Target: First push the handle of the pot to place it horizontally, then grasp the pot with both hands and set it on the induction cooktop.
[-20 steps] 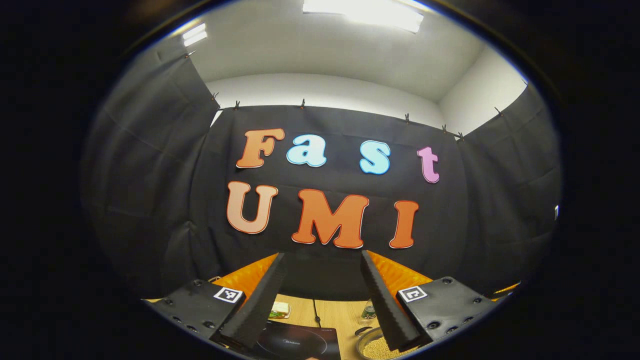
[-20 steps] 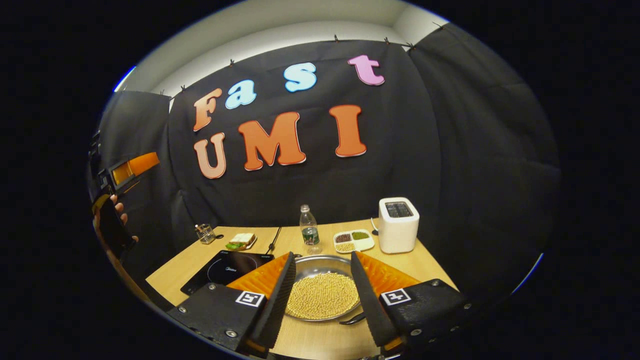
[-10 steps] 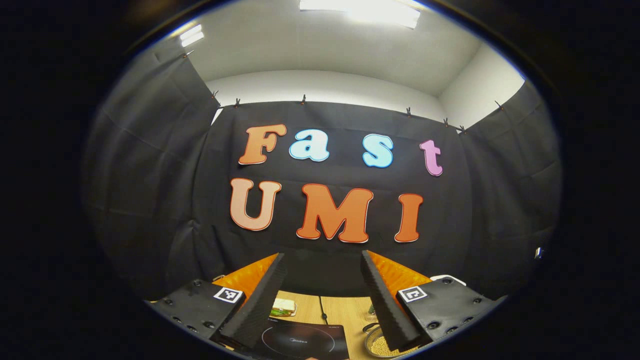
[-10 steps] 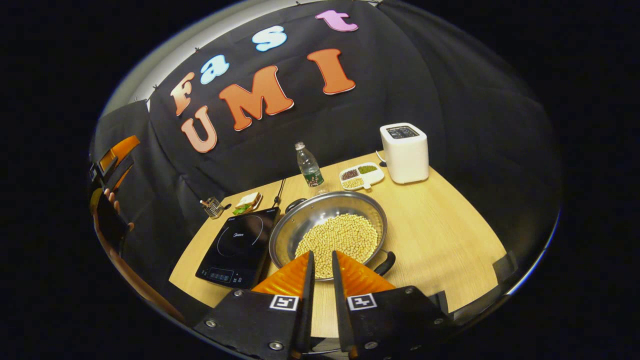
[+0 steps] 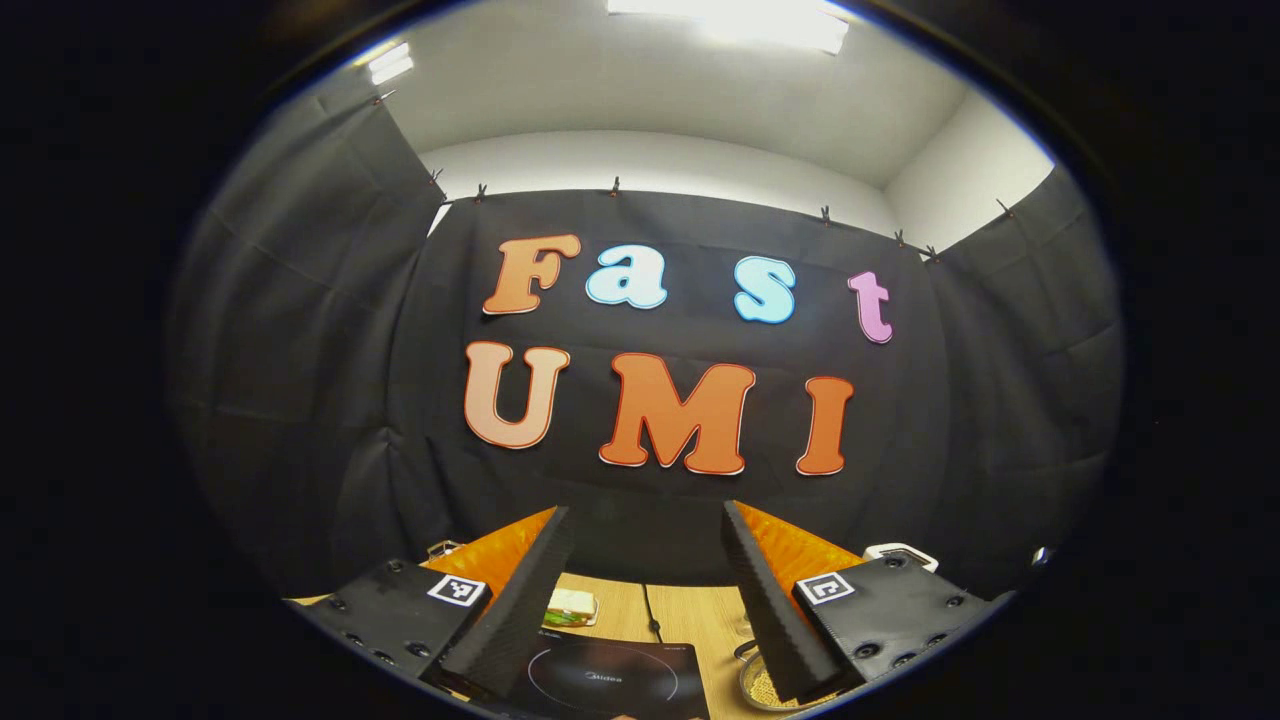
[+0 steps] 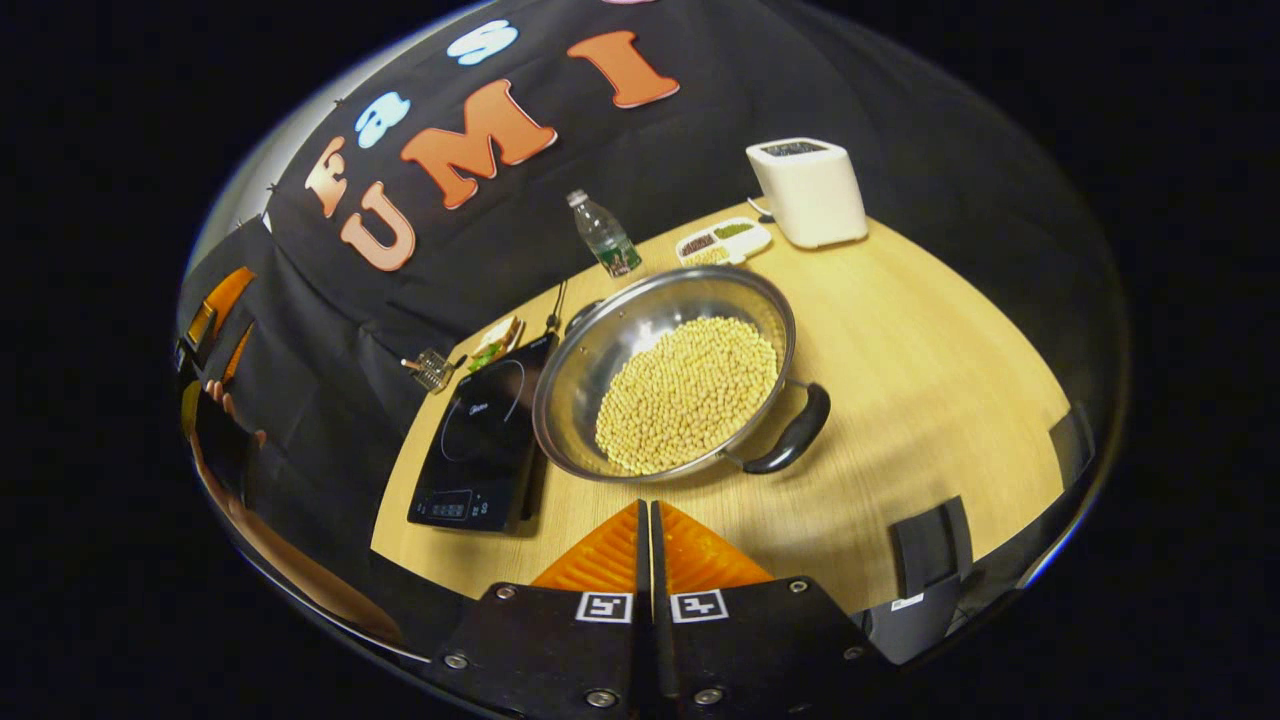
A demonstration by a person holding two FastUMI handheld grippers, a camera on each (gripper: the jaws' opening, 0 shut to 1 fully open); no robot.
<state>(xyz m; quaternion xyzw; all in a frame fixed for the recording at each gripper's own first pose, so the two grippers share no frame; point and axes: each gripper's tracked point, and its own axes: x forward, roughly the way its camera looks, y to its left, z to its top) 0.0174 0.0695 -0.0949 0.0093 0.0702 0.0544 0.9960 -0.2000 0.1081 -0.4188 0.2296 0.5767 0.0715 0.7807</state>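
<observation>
right gripper (image 6: 645,515) now closed, empty, above pot (image 6: 665,375); left gripper (image 5: 640,590) wide apart; bottle (image 6: 603,235) behind

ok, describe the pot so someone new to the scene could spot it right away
On the wooden table, beside the black induction cooktop, sits the pot. It is a wide, shiny steel pan full of pale yellow beans, with black loop handles; nothing else on the table is metal and round.
</observation>
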